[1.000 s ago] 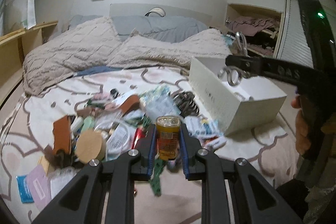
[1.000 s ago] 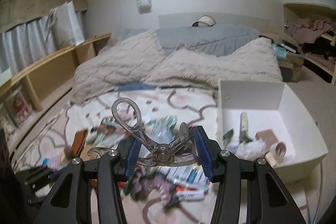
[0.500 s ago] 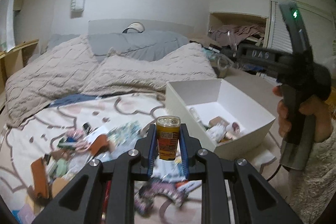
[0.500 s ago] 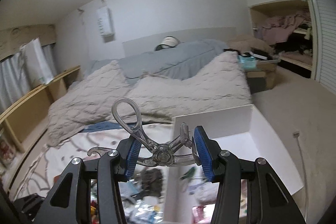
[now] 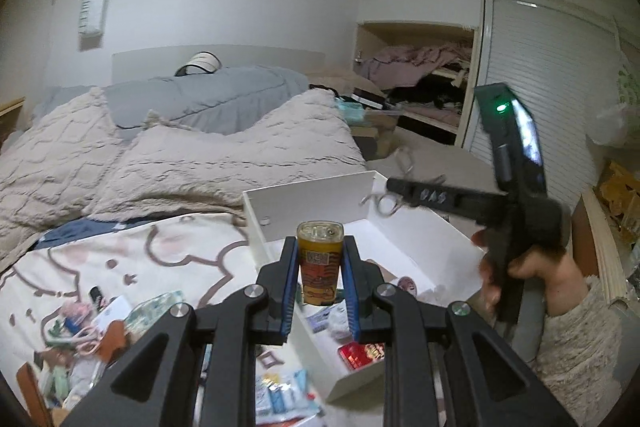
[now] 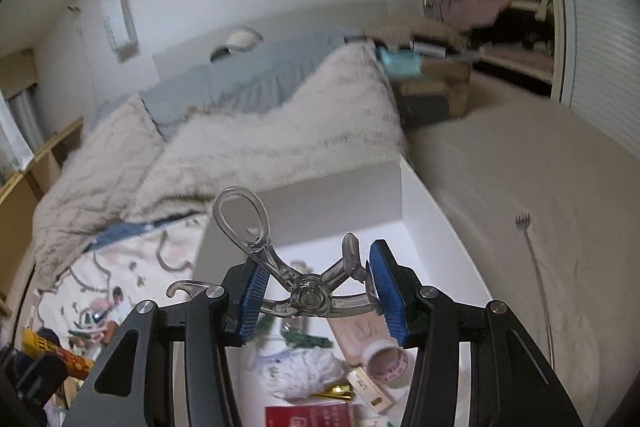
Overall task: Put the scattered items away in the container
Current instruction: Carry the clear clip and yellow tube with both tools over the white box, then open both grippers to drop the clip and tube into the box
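Left hand-held gripper (image 5: 320, 281): clenched on a small amber bottle with an orange label (image 5: 320, 267), held upright between its blue pads above the near end of the open white rectangular box (image 5: 304, 197) on the bed. Right hand-held gripper (image 6: 316, 293): grasping a clear plastic scissor-shaped tool with a loop handle (image 6: 280, 267), suspended over the box interior. The box holds a roll of patterned tape (image 6: 388, 361), a red packet (image 6: 308, 415) and a white crumpled wrapper (image 6: 300, 371). Scattered small items (image 5: 100, 327) lie on the cartoon-print sheet (image 5: 120, 259) left of the box.
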`<state>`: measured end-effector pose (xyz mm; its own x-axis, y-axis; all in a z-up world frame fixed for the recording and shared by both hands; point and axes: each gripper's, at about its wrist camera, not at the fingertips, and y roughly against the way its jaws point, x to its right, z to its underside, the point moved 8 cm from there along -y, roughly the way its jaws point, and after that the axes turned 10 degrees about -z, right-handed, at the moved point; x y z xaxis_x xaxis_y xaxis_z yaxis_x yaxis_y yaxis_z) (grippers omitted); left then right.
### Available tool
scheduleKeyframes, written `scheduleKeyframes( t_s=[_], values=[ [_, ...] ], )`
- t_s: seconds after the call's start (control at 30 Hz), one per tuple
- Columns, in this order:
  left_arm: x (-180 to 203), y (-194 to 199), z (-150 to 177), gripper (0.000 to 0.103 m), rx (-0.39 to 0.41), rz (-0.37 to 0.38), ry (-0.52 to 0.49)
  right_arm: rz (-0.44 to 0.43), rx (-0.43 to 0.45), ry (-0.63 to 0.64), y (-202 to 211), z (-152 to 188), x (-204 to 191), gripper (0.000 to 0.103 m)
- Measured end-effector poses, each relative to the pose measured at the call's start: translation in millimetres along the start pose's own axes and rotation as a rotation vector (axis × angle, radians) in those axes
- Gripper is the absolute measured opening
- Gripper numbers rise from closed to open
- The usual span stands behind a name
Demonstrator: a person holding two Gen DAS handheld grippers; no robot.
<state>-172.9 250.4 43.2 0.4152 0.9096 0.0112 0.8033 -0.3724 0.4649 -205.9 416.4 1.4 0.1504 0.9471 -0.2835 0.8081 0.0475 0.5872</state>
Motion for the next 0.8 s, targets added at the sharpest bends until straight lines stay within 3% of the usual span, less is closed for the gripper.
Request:
scheduleKeyframes(
  t_s=[0.33, 0.8],
  values=[
    [21.3, -61.8, 9.4, 0.021, -0.105, 0.041, 0.006, 0.125, -0.195, 0.011, -45.6, 40.7, 38.2, 0.051],
    [28.7, -104.9, 27.5, 0.021, -0.228, 0.053, 0.030, 0.086, -0.203, -0.001, -38.2, 39.7, 39.9, 0.054]
  ],
)
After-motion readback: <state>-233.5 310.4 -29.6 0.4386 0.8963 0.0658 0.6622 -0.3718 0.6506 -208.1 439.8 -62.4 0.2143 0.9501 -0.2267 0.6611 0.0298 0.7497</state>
